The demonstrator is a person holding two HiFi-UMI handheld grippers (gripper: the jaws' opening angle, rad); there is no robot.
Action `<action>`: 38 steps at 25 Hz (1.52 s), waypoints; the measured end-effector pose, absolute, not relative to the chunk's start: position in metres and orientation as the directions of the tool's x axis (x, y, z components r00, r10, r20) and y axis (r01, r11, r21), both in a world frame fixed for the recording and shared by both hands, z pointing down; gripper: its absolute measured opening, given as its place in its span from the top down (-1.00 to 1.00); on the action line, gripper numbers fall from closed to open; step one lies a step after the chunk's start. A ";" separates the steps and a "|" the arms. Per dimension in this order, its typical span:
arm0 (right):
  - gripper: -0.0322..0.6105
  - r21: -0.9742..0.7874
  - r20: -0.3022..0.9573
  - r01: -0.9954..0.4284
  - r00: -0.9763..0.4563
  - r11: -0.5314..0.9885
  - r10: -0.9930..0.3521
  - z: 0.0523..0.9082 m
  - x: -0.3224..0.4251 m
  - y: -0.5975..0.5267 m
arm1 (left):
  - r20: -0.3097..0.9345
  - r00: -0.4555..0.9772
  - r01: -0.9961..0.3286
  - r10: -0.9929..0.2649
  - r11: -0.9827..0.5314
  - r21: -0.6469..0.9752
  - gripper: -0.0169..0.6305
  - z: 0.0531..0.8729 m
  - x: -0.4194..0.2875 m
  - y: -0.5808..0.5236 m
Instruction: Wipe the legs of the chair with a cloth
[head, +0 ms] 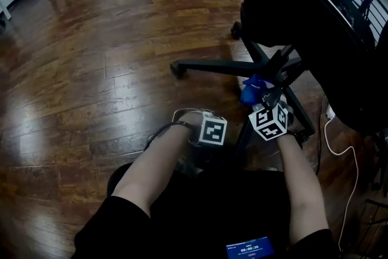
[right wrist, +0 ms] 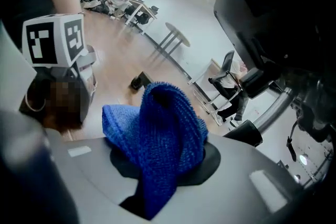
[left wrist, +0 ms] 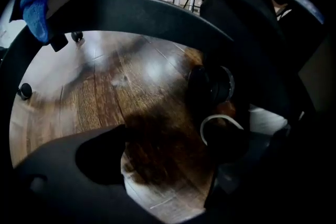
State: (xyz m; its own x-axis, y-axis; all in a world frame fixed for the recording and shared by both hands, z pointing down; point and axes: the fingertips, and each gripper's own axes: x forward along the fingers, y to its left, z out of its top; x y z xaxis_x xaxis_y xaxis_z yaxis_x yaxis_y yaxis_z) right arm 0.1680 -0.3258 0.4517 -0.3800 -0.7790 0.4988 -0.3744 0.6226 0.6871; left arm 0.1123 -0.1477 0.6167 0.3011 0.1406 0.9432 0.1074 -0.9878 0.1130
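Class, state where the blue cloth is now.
The blue cloth sits right of centre in the head view, clamped in the right gripper, by the hub where the chair legs meet.

Head view steeply down onto chair base (head: 212, 67), left gripper view low under a chair leg (left wrist: 157, 16), right gripper view tight on blue cloth (right wrist: 157, 134), shared by all.

Two tools, left tool (left wrist: 168, 162) and right tool (right wrist: 164, 178), one blue cloth (right wrist: 157, 128), one chair (head: 303, 15), one white cable (head: 356, 170).
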 end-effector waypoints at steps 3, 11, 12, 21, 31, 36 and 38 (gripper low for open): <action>0.64 0.687 0.499 -0.364 -0.393 0.628 -0.773 0.449 0.168 -0.331 | 0.944 0.300 0.115 0.141 -0.987 0.111 -0.60 0.618 0.113 -0.149; 0.66 0.570 0.634 -0.224 -0.491 0.790 -0.597 0.480 0.148 -0.235 | 0.956 0.266 0.110 0.122 -0.989 0.095 -0.59 0.618 0.108 -0.147; 0.65 0.546 0.655 -0.192 -0.509 0.816 -0.558 0.486 0.143 -0.213 | 0.957 0.264 0.110 0.122 -0.989 0.096 -0.56 0.618 0.107 -0.146; 0.64 0.411 0.759 -0.061 -0.529 0.910 -0.379 0.509 0.131 -0.134 | 0.965 0.223 0.175 0.139 -0.979 0.101 -0.12 0.613 0.112 -0.128; 0.62 0.628 0.604 -0.281 -0.412 0.726 -0.682 0.466 0.161 -0.298 | 0.944 0.283 0.170 0.172 -0.977 0.127 0.39 0.608 0.116 -0.136; 0.63 0.634 0.577 -0.328 -0.402 0.700 -0.711 0.458 0.162 -0.308 | 0.950 0.269 0.170 0.157 -0.979 0.114 0.39 0.608 0.115 -0.141; 0.64 0.625 0.600 -0.305 -0.401 0.718 -0.692 0.464 0.160 -0.298 | 0.954 0.258 0.146 0.154 -0.982 0.119 0.39 0.609 0.113 -0.142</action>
